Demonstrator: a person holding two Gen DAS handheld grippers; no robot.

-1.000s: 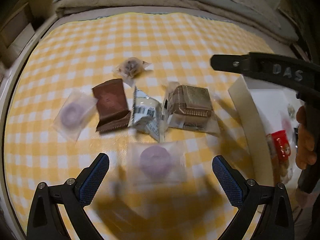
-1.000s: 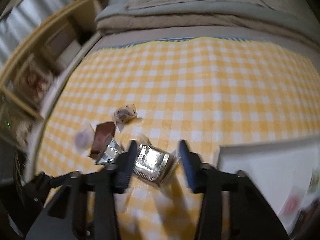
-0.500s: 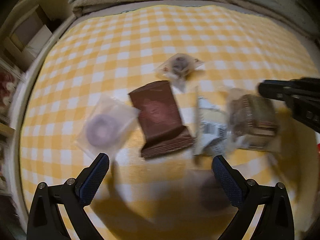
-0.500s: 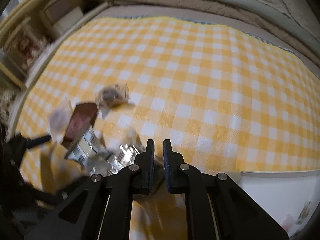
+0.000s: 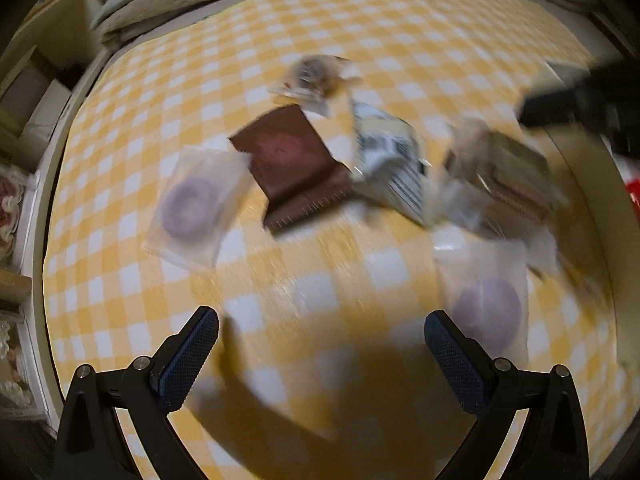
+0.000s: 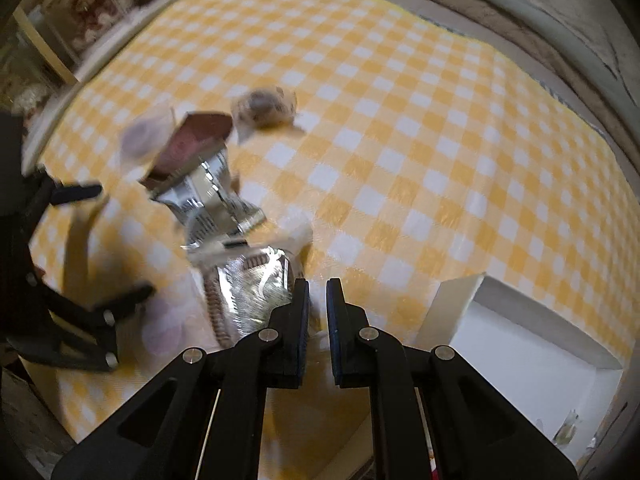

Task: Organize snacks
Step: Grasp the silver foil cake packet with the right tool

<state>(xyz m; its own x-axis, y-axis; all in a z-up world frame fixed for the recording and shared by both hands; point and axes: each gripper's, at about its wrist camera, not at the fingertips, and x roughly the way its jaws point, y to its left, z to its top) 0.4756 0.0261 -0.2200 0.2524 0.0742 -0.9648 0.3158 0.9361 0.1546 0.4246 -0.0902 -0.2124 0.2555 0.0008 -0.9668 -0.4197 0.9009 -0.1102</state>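
Our left gripper (image 5: 322, 354) hangs wide open over the yellow-and-white checked cloth (image 5: 400, 40), nothing between its blue pads. Our right gripper (image 6: 318, 306) has its jaws drawn almost together; whether they pinch the clear wrapper edge of the ridged brown cake (image 6: 248, 292) just left of them, we cannot tell. Farther off lie a dark brown foil packet (image 5: 288, 156), a silver barcode sachet (image 5: 390, 160) and two purple round sweets in clear bags (image 5: 194, 206). A white open box (image 6: 520, 344) sits at the right.

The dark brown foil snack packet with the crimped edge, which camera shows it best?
The left wrist view: the dark brown foil snack packet lies face-up and whole, only slightly blurred. The right wrist view shows it smaller, foreshortened and blurred, its near end overlapped by the silver wrapper.
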